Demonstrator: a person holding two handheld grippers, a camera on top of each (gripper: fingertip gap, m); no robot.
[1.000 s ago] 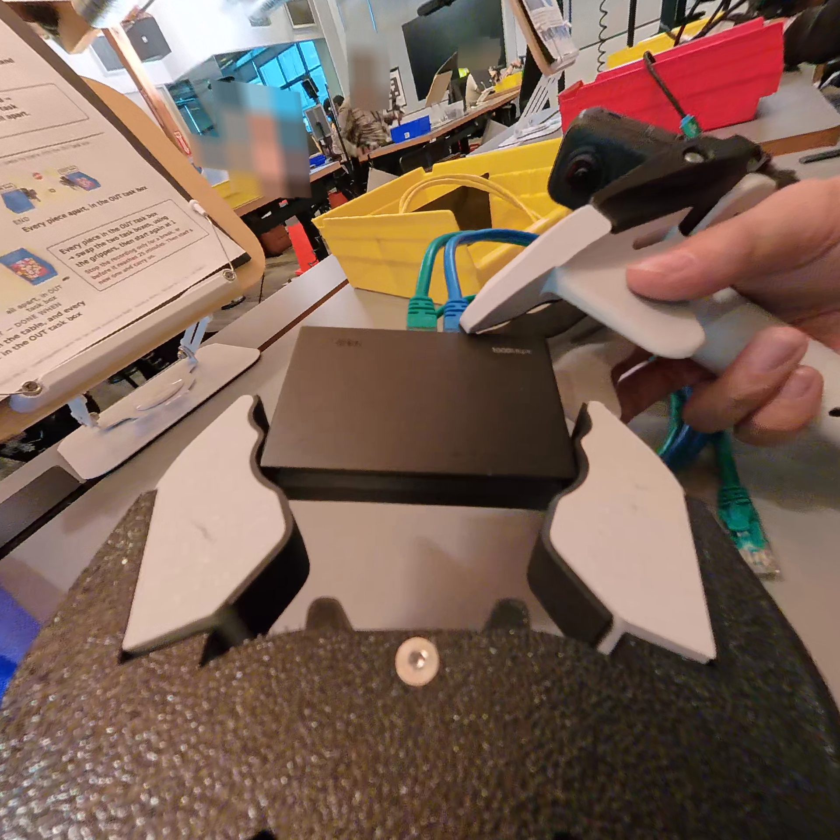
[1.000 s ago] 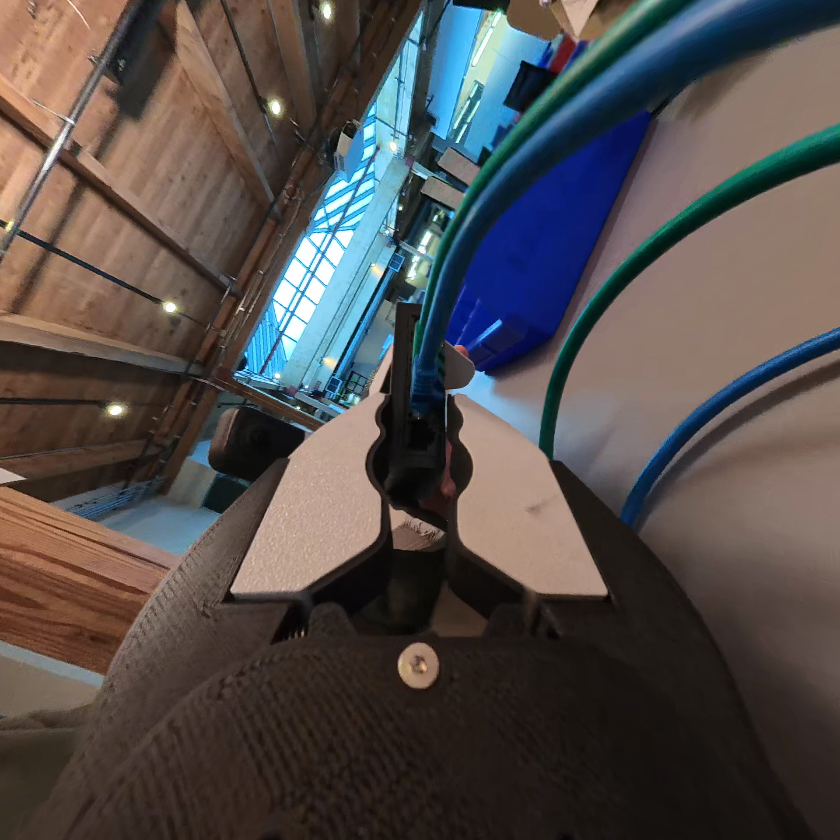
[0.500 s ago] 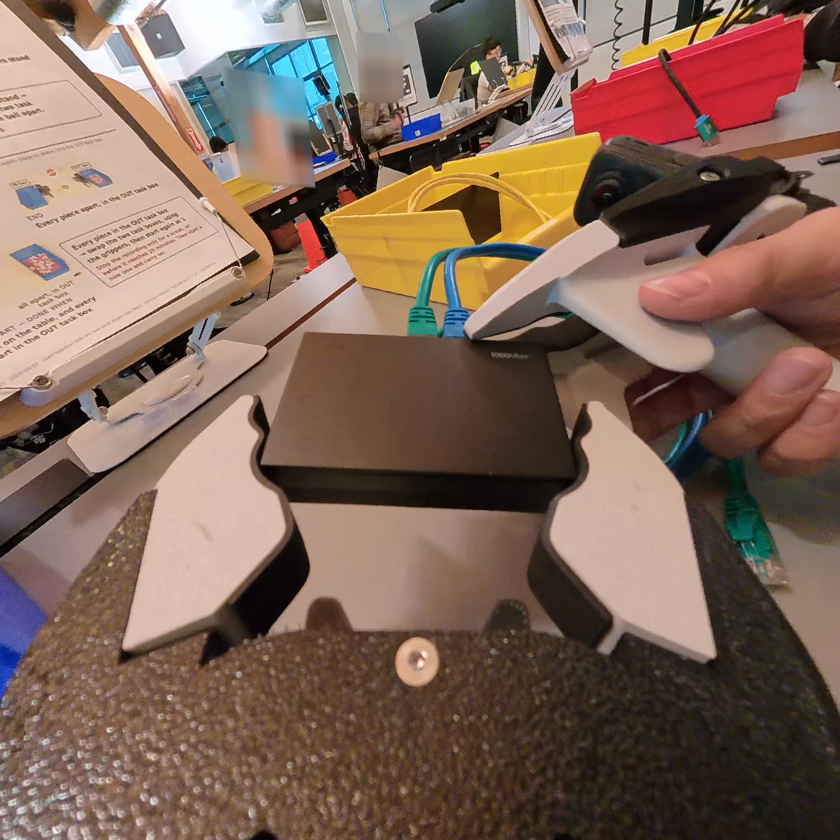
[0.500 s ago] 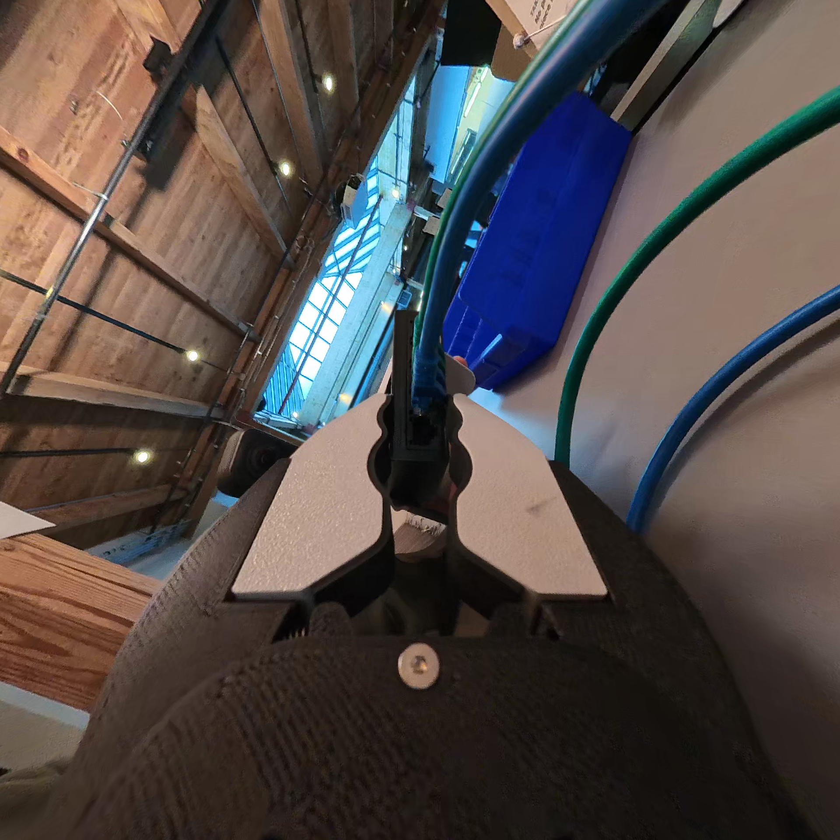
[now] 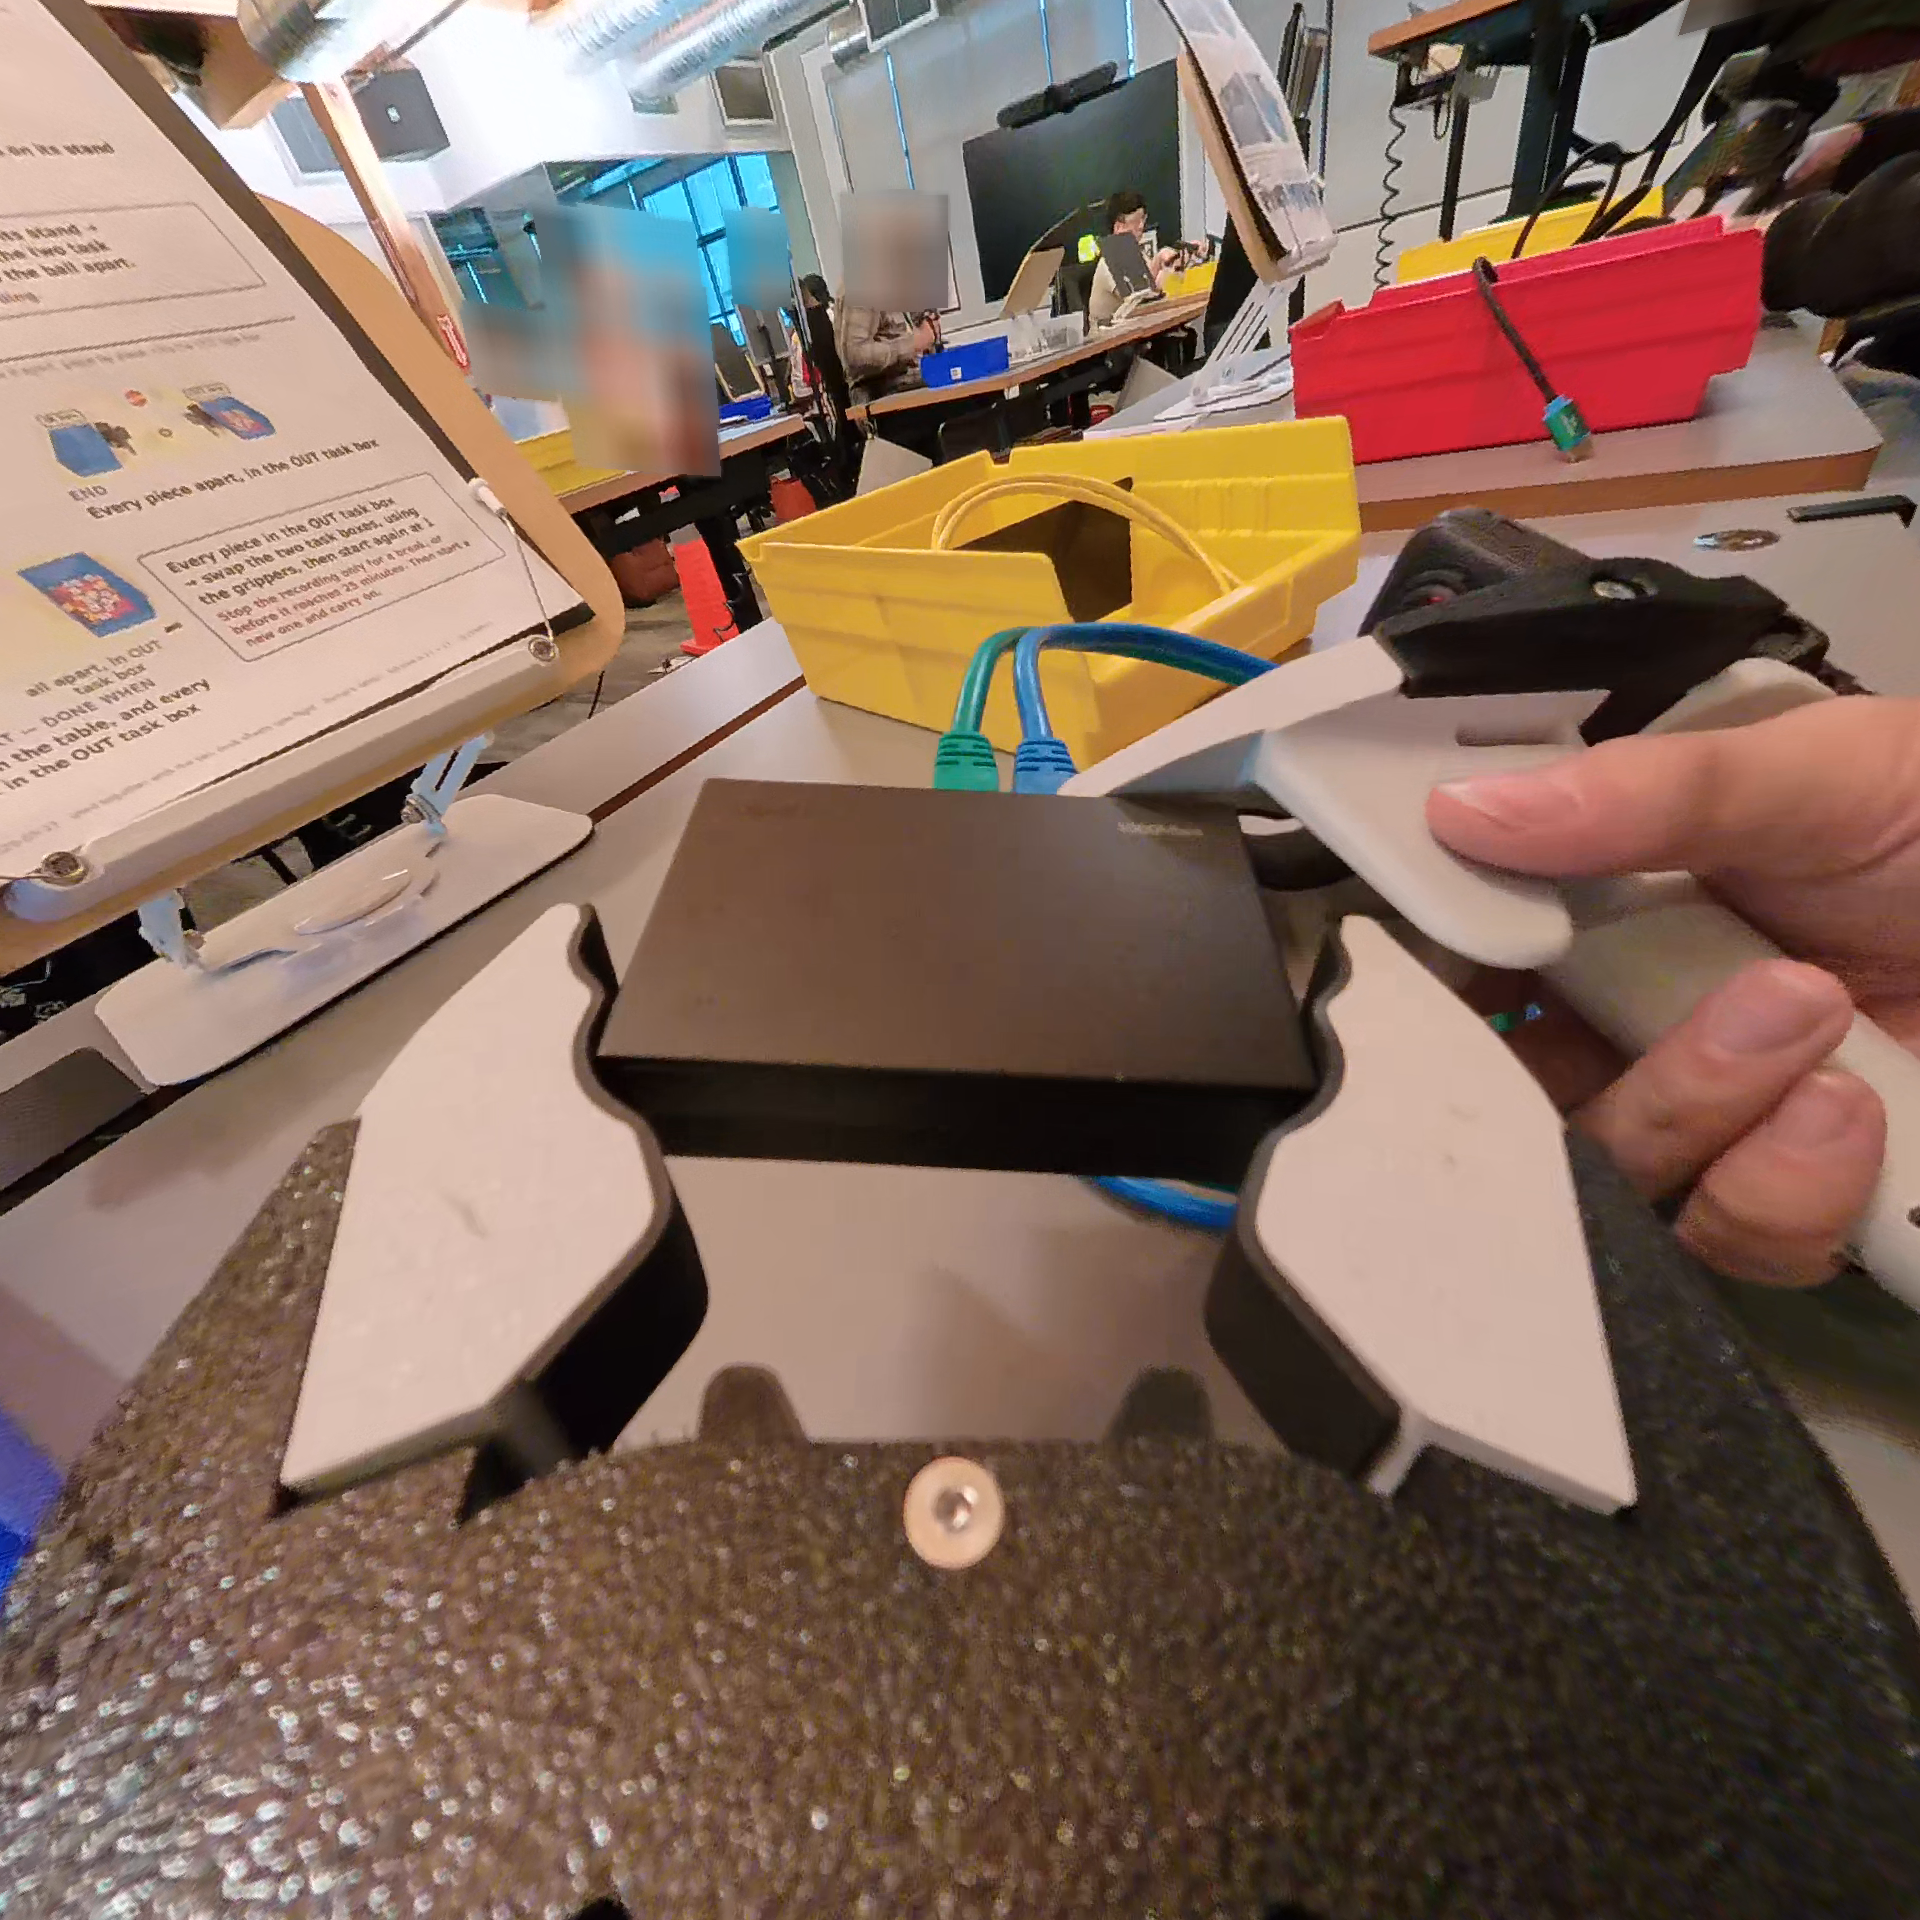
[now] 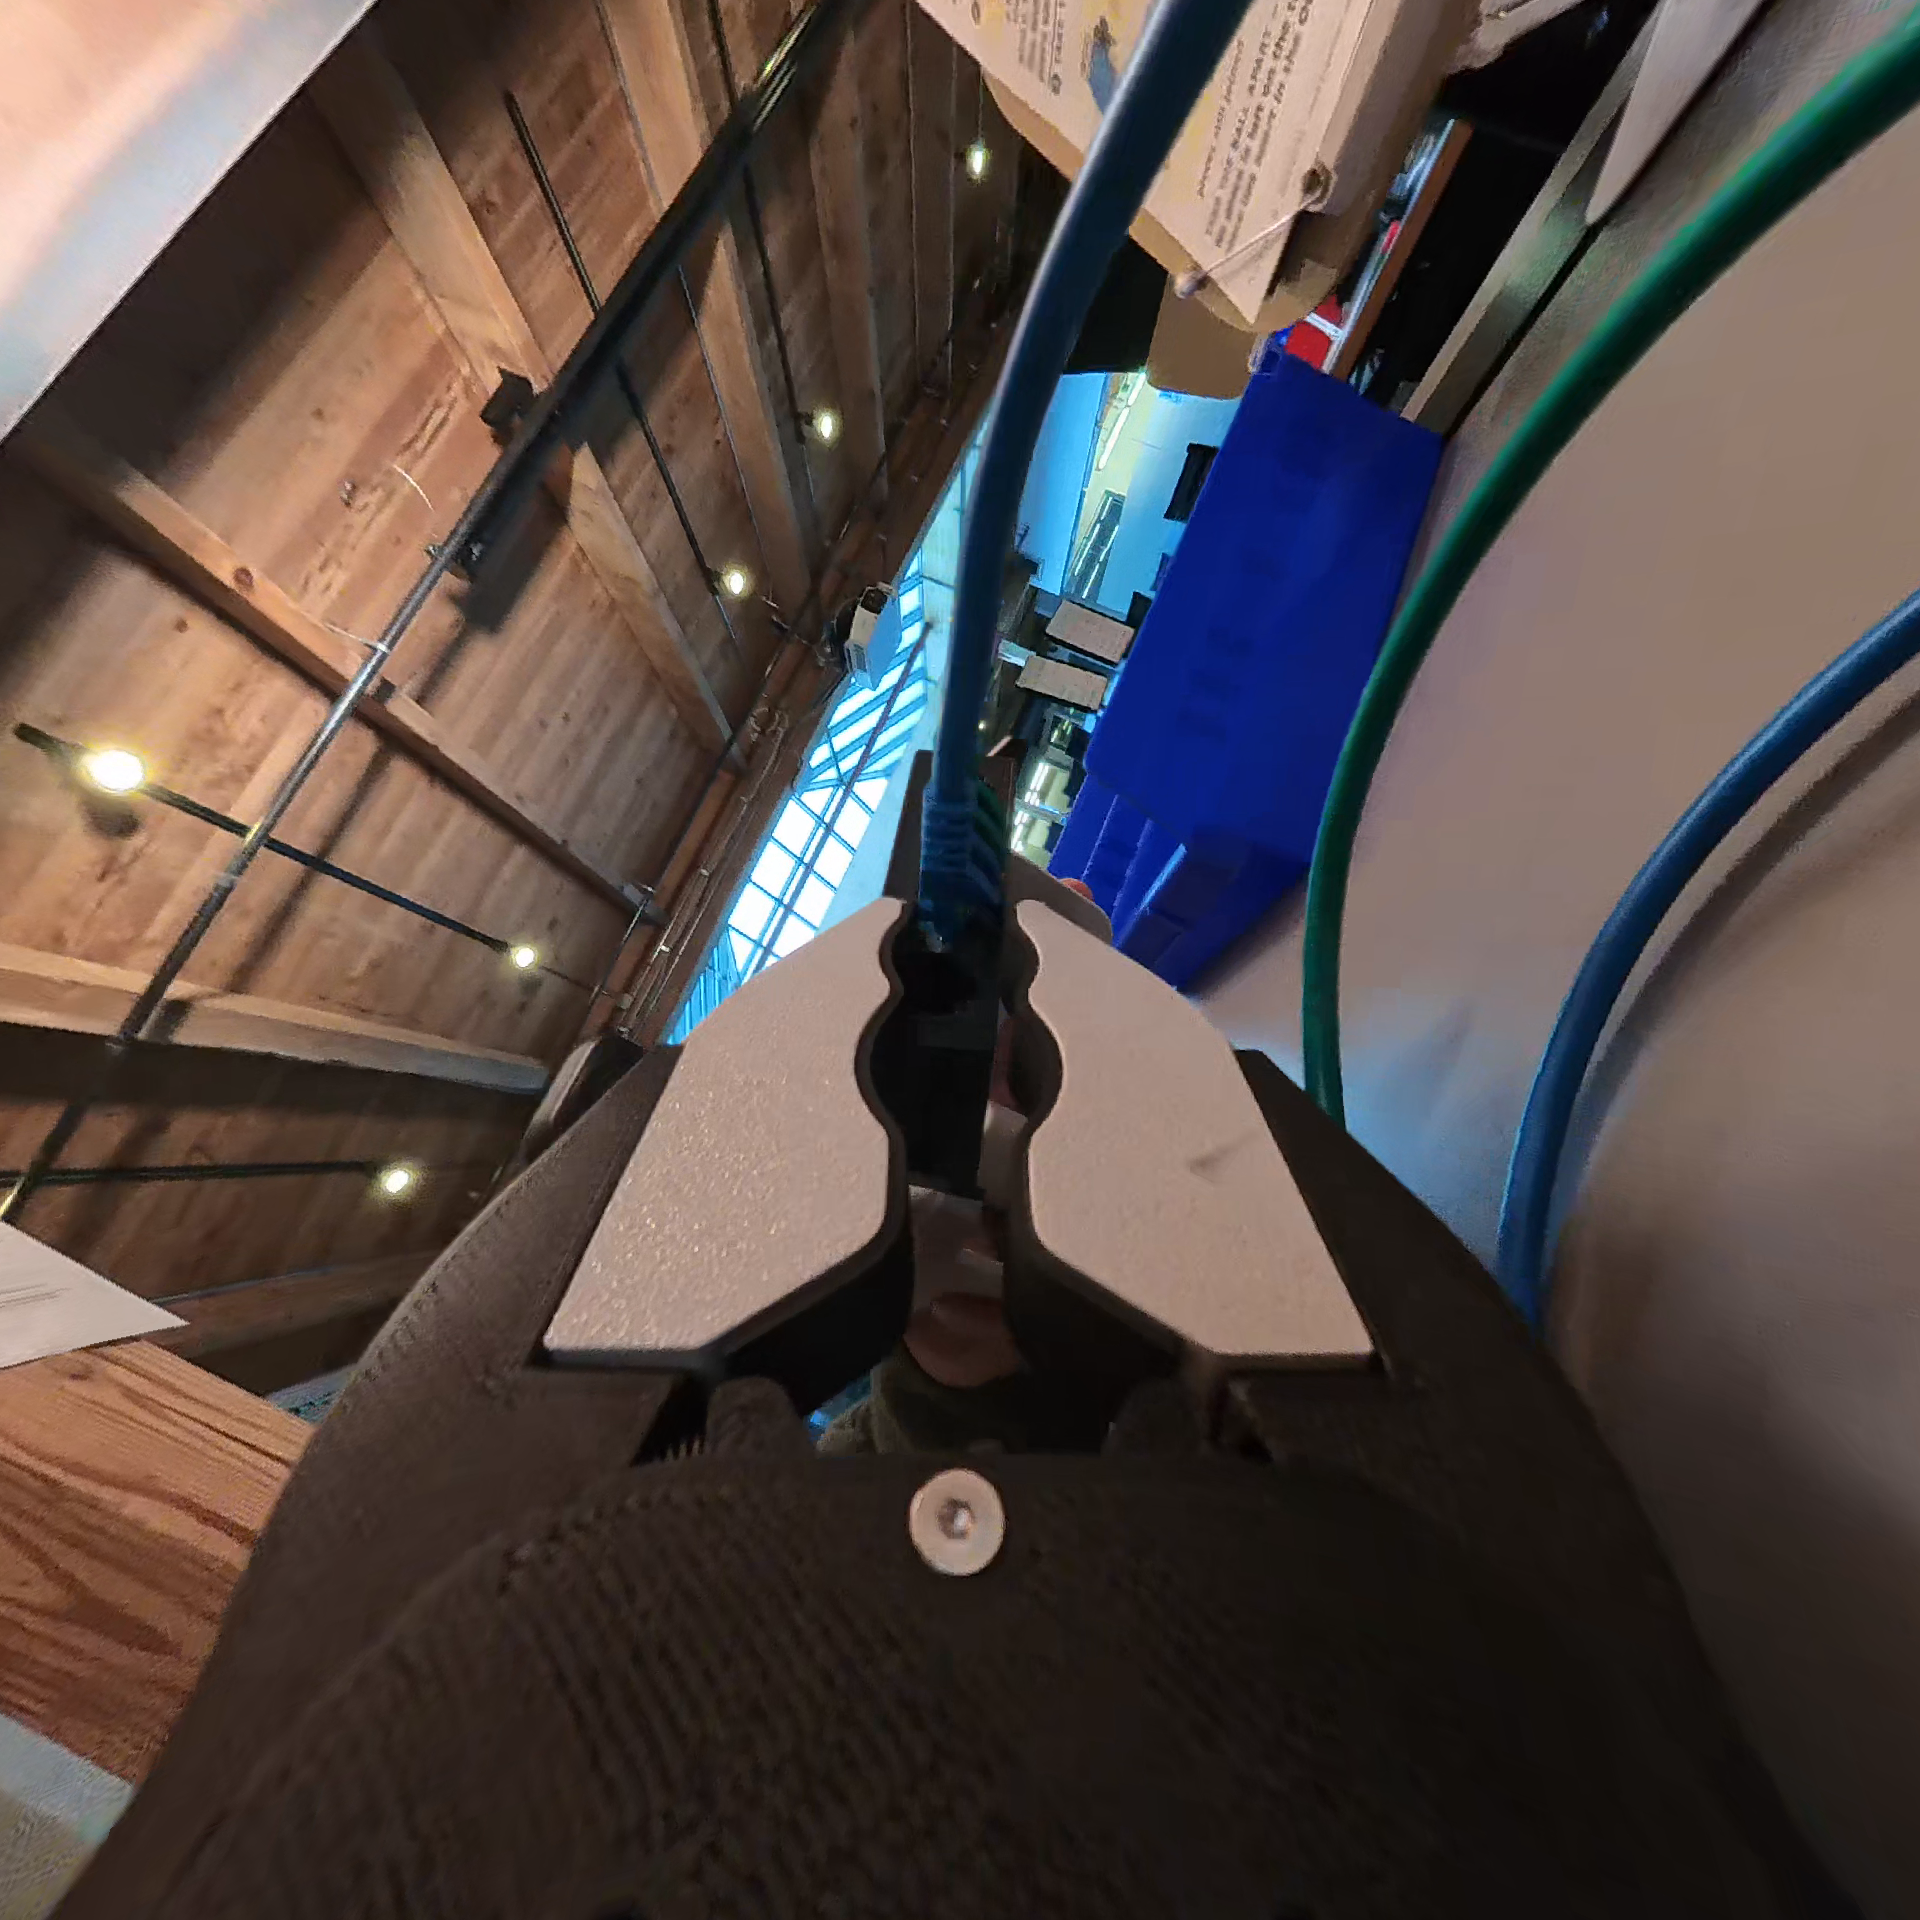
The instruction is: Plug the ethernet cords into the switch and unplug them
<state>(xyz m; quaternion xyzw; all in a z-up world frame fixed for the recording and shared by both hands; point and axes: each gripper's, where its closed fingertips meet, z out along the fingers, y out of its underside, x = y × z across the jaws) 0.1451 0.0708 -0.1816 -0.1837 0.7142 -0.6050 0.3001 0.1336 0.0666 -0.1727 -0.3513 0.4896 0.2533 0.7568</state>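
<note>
The left tongs (image 5: 951,1049) clamp the black switch (image 5: 956,925) by its two sides at the near end, jaws spread to the width of the box and pressed against it. The switch lies flat on the grey surface (image 5: 717,727), its far edge turned toward the yellow bin (image 5: 1049,582).

Two cords sit in that far edge, side by side: the green plug (image 5: 964,761) on the left and the blue plug (image 5: 1042,767) just beside it, both cables arching up and over toward the right.

In from the right comes the right tongs (image 5: 1081,784), gripped by a bare hand (image 5: 1704,935), tips right at the switch's far right corner next to the blue plug. From its own camera, those tongs (image 6: 956,935) stand narrow, closed in on the dark port edge of the switch (image 6: 940,1039), with the blue plug (image 6: 961,852) rising straight out just beyond the tips. Whether the pads actually pinch the plug or the box cannot be told.

More blue cable (image 6: 1621,987) and green cable (image 6: 1455,623) loop across the surface to the right. A blue bin (image 6: 1247,665) sits beyond. An instruction sheet on a stand (image 5: 239,499) leans at the left, and a red bin (image 5: 1507,332) rests on a farther surface.
</note>
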